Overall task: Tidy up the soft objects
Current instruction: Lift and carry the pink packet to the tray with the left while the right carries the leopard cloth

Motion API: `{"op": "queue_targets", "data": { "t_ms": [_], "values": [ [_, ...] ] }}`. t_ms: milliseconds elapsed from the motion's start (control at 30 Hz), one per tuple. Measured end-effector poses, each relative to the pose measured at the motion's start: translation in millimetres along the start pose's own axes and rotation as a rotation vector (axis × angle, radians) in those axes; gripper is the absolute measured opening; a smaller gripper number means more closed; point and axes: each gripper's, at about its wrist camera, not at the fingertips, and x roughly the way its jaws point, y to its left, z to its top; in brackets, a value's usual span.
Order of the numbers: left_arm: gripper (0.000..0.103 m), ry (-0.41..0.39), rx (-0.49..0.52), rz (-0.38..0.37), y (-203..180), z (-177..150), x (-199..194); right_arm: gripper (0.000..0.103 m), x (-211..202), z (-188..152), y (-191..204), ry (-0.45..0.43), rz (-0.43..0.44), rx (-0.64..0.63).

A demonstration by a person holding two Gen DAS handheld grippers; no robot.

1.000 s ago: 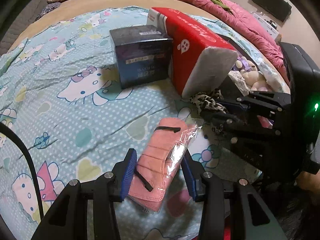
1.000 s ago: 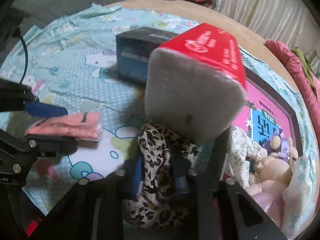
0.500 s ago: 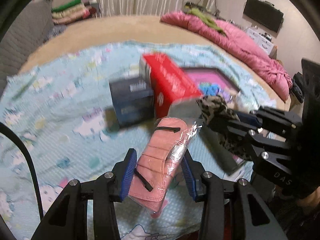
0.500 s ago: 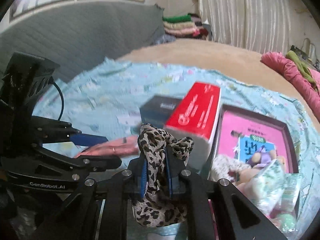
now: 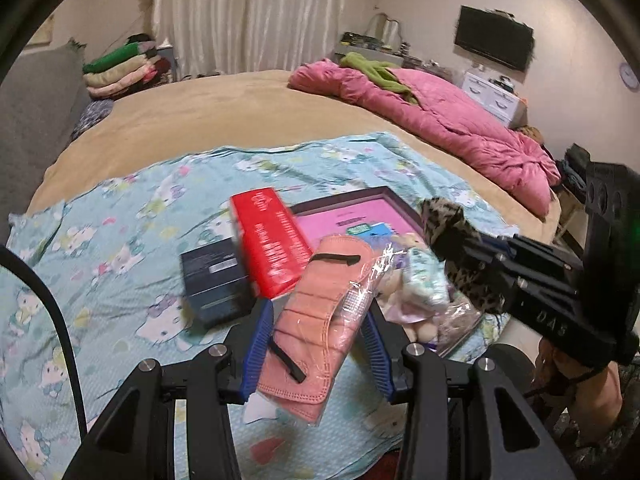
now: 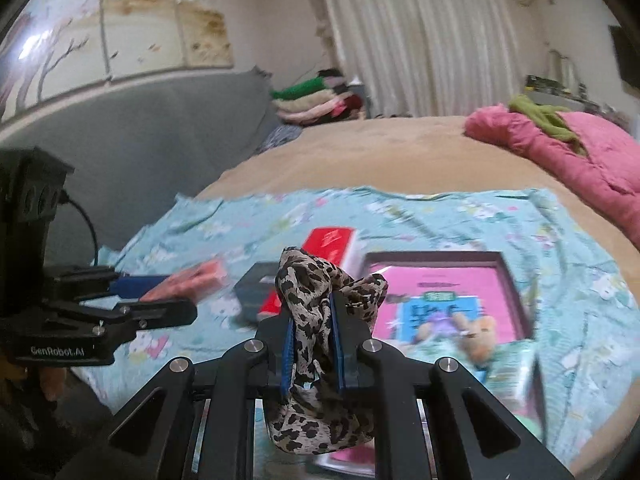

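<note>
soft objects are in both tools at once: the left gripper [image 5: 316, 344] has its jaws clenched on a pack of pink face masks [image 5: 320, 320] in clear wrap, and the right gripper [image 6: 311, 344] has its jaws squeezed tight on a leopard-print cloth [image 6: 320, 320] that bunches above and hangs below the pads. both loads are carried clear of the bed, above the cartoon-print sheet [image 5: 120, 240]. on that sheet lie a dark blue box [image 5: 214, 280], a red box [image 5: 272, 248] leaning just beside it, and an open framed box [image 6: 516, 292] with a pink printed bottom. the framed box already holds a plush toy [image 6: 480, 332] and a crinkly plastic packet [image 5: 428, 280] at its near end, so some sorting looks done. as a judgement, the task is partway: two soft items are picked up and neither is yet set down anywhere. what seems left is to bring the masks and the cloth over the framed box and let them go there, though the pictures do not settle that this is their place. the boxes are hard and probably stay where they are.
</note>
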Motion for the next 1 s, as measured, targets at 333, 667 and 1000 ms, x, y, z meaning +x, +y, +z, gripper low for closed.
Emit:
{"op": "queue_targets", "data": {
  "t_ms": [333,667,1000],
  "values": [
    [0.045,0.077,0.11,-0.036,-62,13,44,0.016,-31,-6,-67,-0.063,-0.107,0.14],
    [0.045,0.171,0.125,0.047,-70,12,102,0.016,-37,-21,-97,-0.066,-0.134,0.214],
    [0.045,0.205,0.142,0.029,-87,12,130,0.016,-20,-34,-107,-0.012,-0.152,0.227]
  ]
}}
